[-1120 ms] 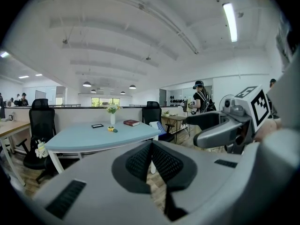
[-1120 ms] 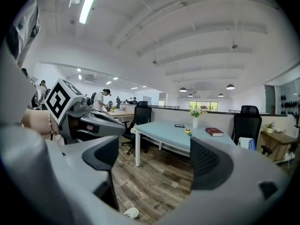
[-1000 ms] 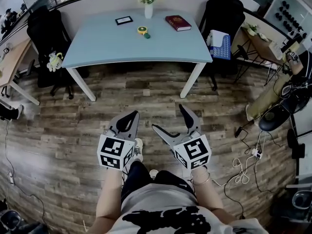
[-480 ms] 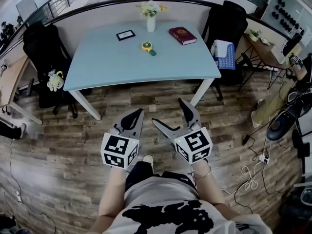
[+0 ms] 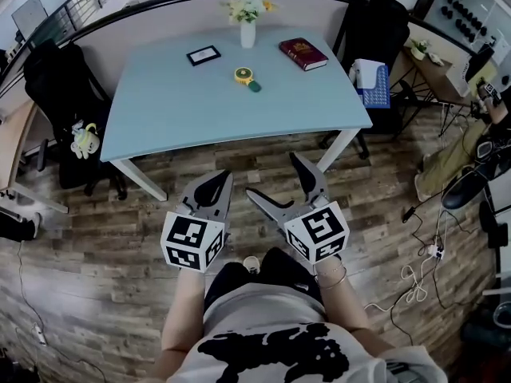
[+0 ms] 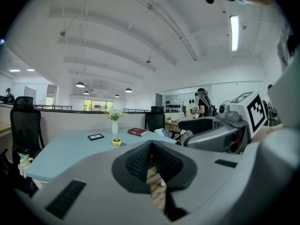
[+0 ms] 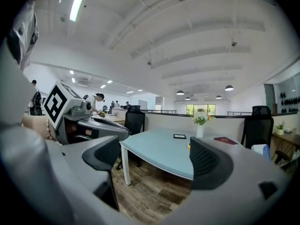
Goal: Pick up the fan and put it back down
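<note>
On the pale blue table (image 5: 160,110), the small yellow fan (image 5: 245,76) is lying toward the far edge, well apart from both grippers. A framed picture (image 5: 204,55), a white vase of flowers (image 5: 248,32) and a red book (image 5: 303,53) are sitting around it. We are holding the left gripper (image 5: 222,182) over the wooden floor (image 5: 96,238), its jaws pressed together on nothing. We are holding the right gripper (image 5: 271,176) beside it, its jaws spread wide and empty.

Small yellow fan (image 5: 244,76) on table (image 5: 184,110)
</note>
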Demonstrator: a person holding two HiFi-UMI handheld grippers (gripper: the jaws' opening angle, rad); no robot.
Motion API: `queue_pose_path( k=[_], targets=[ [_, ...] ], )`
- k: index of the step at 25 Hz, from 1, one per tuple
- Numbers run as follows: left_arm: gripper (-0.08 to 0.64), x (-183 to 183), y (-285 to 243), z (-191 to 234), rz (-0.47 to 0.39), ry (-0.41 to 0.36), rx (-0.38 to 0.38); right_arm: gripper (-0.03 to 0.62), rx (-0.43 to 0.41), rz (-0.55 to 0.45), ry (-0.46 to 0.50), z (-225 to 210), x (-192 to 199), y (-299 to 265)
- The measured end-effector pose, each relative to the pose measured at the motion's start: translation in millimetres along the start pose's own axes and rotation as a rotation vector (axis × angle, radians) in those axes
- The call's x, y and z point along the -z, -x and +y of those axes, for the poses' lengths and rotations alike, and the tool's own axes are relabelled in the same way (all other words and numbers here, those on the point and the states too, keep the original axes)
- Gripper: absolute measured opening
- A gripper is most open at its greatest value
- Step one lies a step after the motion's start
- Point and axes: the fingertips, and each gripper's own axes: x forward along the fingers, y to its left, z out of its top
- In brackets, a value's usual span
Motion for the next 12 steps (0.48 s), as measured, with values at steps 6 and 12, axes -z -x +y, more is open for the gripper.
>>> queue_pose_path(
  k=[6,12],
  targets=[
    [0.012,9,-12,24,0.014,0.032,-0.004,0.461,0.006,0.053,0.022,-12,8,-25],
    [0.012,14,-29,48,0.028,0.053,-0.029,0.462,-0.006,0.081,0.034,-30,13,-53]
  ],
)
